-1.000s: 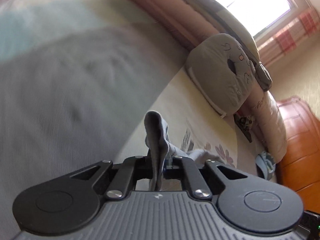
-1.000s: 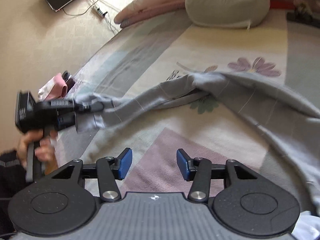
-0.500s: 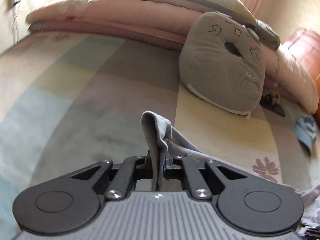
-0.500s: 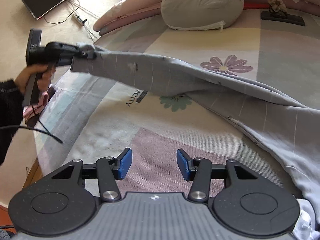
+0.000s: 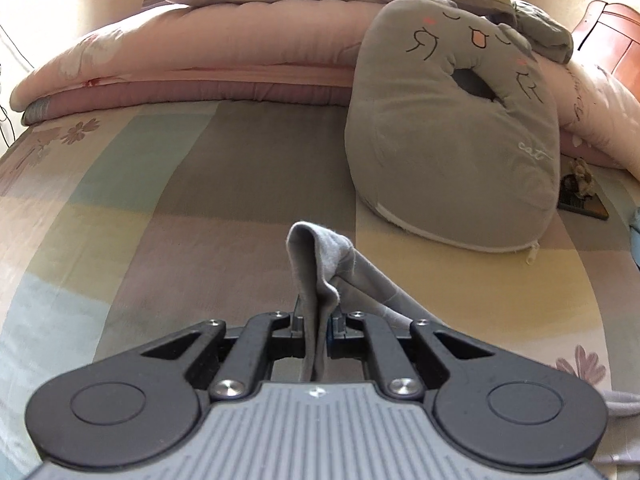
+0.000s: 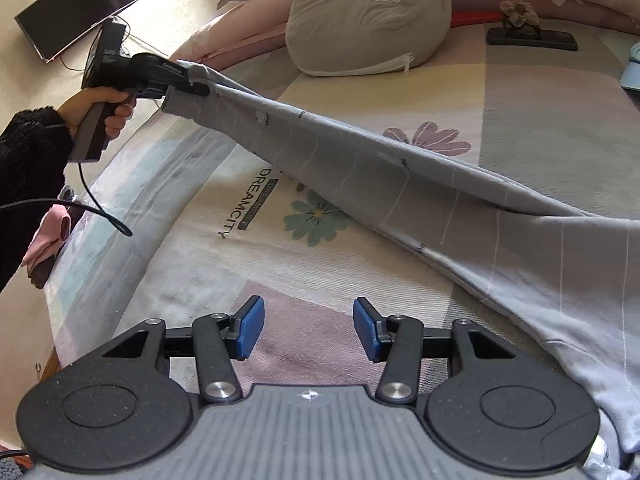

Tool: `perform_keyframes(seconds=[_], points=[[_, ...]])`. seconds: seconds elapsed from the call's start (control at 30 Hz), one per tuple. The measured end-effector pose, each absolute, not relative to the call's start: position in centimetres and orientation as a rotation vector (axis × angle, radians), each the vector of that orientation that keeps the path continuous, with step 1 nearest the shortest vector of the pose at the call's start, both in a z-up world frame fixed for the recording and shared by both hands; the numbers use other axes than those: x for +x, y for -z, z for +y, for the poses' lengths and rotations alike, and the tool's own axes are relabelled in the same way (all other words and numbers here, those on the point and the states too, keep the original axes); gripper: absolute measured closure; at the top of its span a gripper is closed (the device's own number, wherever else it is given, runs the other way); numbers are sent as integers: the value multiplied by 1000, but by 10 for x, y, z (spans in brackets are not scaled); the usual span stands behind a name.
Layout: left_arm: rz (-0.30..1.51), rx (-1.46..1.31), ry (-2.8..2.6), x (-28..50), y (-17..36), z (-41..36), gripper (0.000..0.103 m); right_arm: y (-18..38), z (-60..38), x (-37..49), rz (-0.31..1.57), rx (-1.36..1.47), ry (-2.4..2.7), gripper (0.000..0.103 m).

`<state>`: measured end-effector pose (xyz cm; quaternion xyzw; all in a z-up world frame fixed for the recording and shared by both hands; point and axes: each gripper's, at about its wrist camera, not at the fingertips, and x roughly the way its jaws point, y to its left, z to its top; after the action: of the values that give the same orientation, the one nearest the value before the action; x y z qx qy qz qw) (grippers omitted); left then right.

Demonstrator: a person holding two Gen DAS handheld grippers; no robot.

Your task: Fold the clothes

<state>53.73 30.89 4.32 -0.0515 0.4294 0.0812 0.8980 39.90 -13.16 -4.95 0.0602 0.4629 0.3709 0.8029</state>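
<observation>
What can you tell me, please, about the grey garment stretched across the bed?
The light grey soft cotton-looking garment carries thin white lines and small dark marks. One end is pinched in the shut left gripper, lifted off the patchwork bedsheet. From there it runs taut, sloping down to a wider, crumpled part on the bed beside the open, empty right gripper.

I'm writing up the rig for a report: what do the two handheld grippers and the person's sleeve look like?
Both grippers share one build: a ribbed grey housing, two round black discs, black linkage arms with silver pivot screws, and blue finger pads. The left gripper, seen from the side, is black with a grey pistol handle and a thin black cable. The sleeve is fuzzy black knit.
</observation>
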Motion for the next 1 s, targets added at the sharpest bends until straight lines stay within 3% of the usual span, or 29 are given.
perform_keyframes(seconds=[0.13, 0.27, 0.43, 0.57, 0.83, 1.0], points=[[890, -102, -205, 556, -38, 312, 88, 52, -136, 400, 999, 167, -780, 49], [913, -76, -272, 569, -31, 321, 72, 57, -134, 399, 1009, 175, -783, 49], [902, -91, -375, 566, -28, 339, 72, 64, -128, 398, 1029, 186, -804, 48], [916, -119, -338, 552, -22, 334, 64, 65, -123, 398, 1037, 180, -822, 48], [973, -67, -136, 520, 0, 269, 62, 55, -121, 399, 1006, 137, -837, 48], [982, -64, 32, 491, 10, 208, 55, 37, -137, 405, 959, 75, -810, 49]])
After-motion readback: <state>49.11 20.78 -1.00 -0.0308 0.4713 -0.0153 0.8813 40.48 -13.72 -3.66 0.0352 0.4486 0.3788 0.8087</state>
